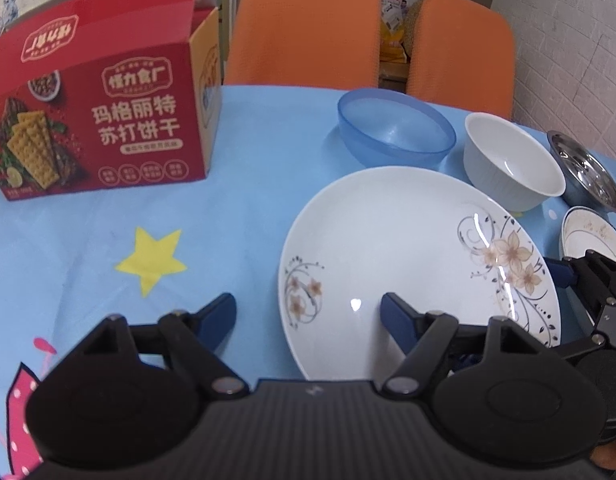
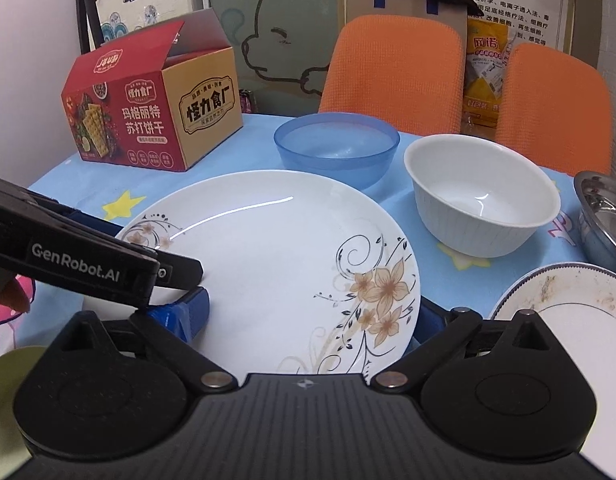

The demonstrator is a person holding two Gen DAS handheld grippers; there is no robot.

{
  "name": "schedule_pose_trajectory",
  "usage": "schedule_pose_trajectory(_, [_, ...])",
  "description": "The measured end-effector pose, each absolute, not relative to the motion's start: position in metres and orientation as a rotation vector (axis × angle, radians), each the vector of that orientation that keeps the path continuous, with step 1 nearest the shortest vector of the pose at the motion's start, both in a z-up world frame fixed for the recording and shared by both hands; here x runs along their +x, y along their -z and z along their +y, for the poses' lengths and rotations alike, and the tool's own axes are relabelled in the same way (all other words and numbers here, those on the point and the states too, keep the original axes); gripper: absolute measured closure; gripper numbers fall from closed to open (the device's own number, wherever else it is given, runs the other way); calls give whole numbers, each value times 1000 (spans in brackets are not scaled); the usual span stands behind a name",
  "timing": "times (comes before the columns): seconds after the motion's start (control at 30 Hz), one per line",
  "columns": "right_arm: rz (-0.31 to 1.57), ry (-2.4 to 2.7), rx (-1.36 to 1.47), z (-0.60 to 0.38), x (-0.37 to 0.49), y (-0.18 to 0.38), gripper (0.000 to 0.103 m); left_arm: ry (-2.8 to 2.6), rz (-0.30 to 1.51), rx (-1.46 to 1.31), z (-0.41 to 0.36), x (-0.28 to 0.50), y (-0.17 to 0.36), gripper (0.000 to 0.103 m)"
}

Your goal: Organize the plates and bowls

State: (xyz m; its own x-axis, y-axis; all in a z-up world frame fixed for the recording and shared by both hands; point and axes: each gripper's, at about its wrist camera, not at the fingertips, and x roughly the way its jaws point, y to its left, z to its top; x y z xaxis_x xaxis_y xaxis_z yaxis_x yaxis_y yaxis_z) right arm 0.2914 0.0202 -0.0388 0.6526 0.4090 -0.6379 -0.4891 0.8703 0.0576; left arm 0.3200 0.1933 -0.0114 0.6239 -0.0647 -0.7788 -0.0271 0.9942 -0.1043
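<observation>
Resting flat on the blue star-print tablecloth (image 1: 235,216), a large flowered plate (image 2: 275,264) sits between two spread grippers. Fingers of the left gripper (image 1: 308,316) stand wide, one over the plate's near rim, one over bare cloth. Those of the right gripper (image 2: 312,316) gape around the plate's near edge, gripping nothing. Behind it stand a blue plastic bowl (image 2: 336,148) and a white bowl (image 2: 484,204); a steel bowl (image 1: 584,172) and a soiled small plate (image 2: 568,304) lie to the right. A red cracker box (image 1: 103,120) stands far left.
</observation>
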Motion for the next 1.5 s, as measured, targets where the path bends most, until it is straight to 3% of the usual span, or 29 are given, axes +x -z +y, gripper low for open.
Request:
schedule_pose_trajectory(0.1, [664,-535,-131,17,288,41,16,57,890,-111,189,317,8,54])
schedule_pose_trajectory(0.83, [657,-487,-54,11,273,14,18,10,873,-136,181,313,-14,60])
schedule_pose_trajectory(1.17, [611,-492,-25,7,201,-7,18,0,827,-136,176,231,-37,61])
schedule_pose_trajectory(1.5, [671,-517,6,6,125,12,17,-42,859,-126,169,145,-17,64])
